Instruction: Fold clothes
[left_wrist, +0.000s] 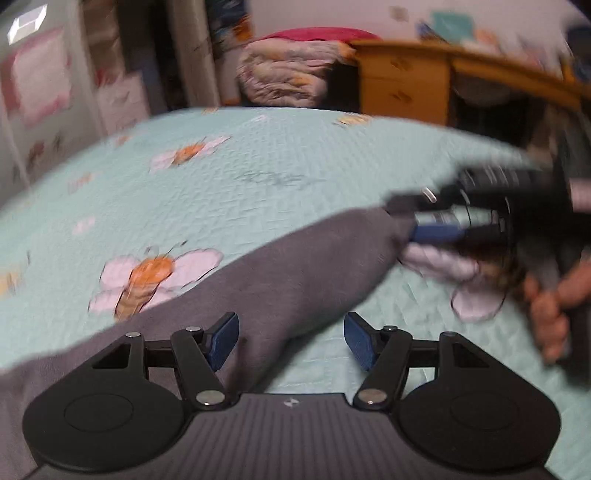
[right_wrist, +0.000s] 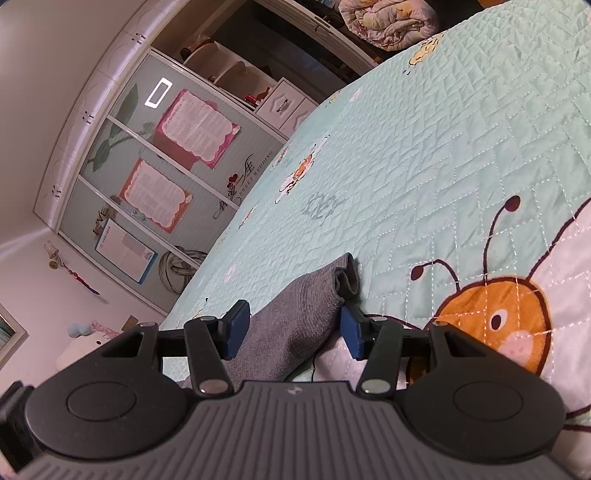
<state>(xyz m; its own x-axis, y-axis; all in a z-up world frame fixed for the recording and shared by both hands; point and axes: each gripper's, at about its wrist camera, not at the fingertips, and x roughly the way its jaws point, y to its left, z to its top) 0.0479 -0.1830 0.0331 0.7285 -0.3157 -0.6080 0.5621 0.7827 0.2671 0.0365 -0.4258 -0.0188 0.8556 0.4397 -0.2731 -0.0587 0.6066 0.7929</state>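
A: Where is the garment?

B: The grey garment lies folded long on the green quilt, its rolled end ahead of the right gripper.

A: And the grippers?

B: Both are spread wide; the right straddles the cloth without pinching, and the left gripper hovers over it, holding nothing.

A: Handling?

B: It looks soft, light and limp, so it will likely sag. Take the doubled edge near the end. No containers hold anything here.
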